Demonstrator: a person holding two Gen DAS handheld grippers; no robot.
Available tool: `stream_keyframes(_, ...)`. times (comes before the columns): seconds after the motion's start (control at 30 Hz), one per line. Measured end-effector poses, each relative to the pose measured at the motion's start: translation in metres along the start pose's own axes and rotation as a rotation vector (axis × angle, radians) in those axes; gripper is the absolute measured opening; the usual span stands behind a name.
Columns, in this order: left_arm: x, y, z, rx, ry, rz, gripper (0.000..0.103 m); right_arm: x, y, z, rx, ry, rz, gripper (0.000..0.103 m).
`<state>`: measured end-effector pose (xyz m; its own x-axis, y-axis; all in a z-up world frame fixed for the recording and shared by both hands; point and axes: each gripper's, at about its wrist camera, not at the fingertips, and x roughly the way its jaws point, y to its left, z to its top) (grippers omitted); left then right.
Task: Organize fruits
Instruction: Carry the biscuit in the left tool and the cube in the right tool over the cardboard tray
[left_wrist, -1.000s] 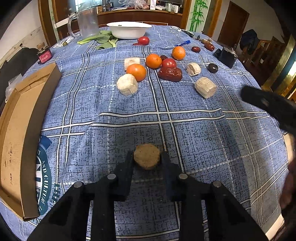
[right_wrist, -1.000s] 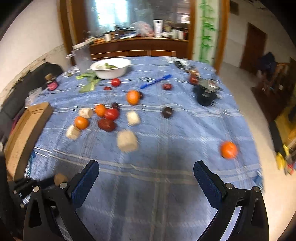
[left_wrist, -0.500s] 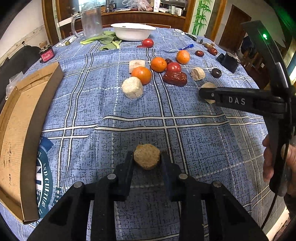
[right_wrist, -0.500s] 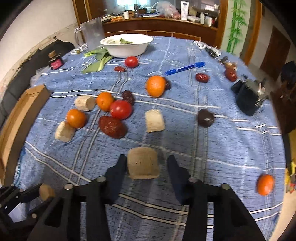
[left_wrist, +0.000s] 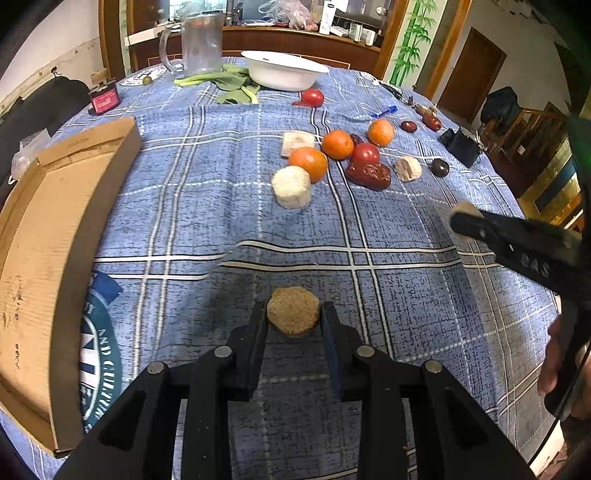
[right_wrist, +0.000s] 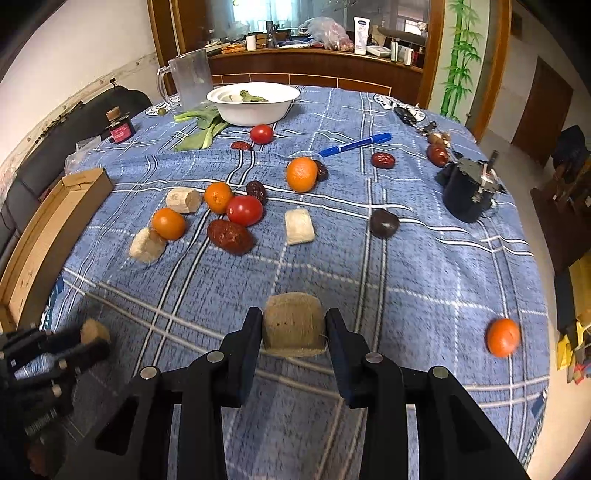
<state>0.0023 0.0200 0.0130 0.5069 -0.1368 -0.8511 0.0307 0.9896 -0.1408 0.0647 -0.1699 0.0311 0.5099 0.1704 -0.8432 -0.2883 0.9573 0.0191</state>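
**Now both grippers are loaded, and the cardboard box lies to the left**

Clearly, the cardboard box (left_wrist: 55, 258) is found at the left edge of the table, with its long side running away from the camera. Next to it, just to its right, the left gripper (left_wrist: 293, 319) is seen clamped on a brown round chunk (left_wrist: 293, 310), which is held above the blue checked cloth (left_wrist: 221, 206). This gripper is judged to be the nearer one to the box. Further right, in the middle of the cloth, the loose oranges (right_wrist: 168, 222), a tomato (right_wrist: 244, 210) and pale chunks (right_wrist: 299, 226) are grouped together. On the right, the right gripper (right_wrist: 294, 332) is closed on a bigger tan chunk (right_wrist: 293, 326), which is gripped across its short width. For this one the box lies well apart, to the far left, so a longer sideways travel is expected.
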Motion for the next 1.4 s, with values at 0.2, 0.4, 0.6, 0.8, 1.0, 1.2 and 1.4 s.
stream_keyframes(0.2, -0.013, 0.007, 0.001, 0.0, -0.019, -0.006, 0.028, -0.012, 0.001, -0.014, 0.027, -0.01, 0.022, 0.037)
stream_keyframes(0.4, -0.029, 0.023, 0.002, -0.02, -0.045, -0.009, 0.028, -0.018, 0.019, -0.017, 0.012, -0.011, 0.031, 0.037)
stream_keyframes(0.6, -0.042, 0.042, 0.001, -0.027, -0.05, 0.023, 0.028, -0.008, 0.035, -0.018, -0.006, 0.008, 0.045, 0.037)
stream_keyframes(0.8, -0.054, 0.052, 0.0, -0.026, -0.067, 0.024, 0.028, -0.007, 0.052, -0.015, -0.023, -0.002, 0.076, 0.037)
stream_keyframes(1.0, -0.071, 0.064, 0.011, -0.032, -0.095, -0.001, 0.028, -0.016, 0.078, 0.002, -0.074, -0.034, 0.077, 0.038)
stream_keyframes(1.2, -0.086, 0.095, 0.023, -0.083, -0.121, 0.012, 0.028, -0.017, 0.117, 0.028, -0.119, -0.06, 0.123, 0.038)
stream_keyframes(1.4, -0.097, 0.144, 0.036, -0.147, -0.144, 0.068, 0.028, -0.015, 0.166, 0.061, -0.18, -0.088, 0.182, 0.038)
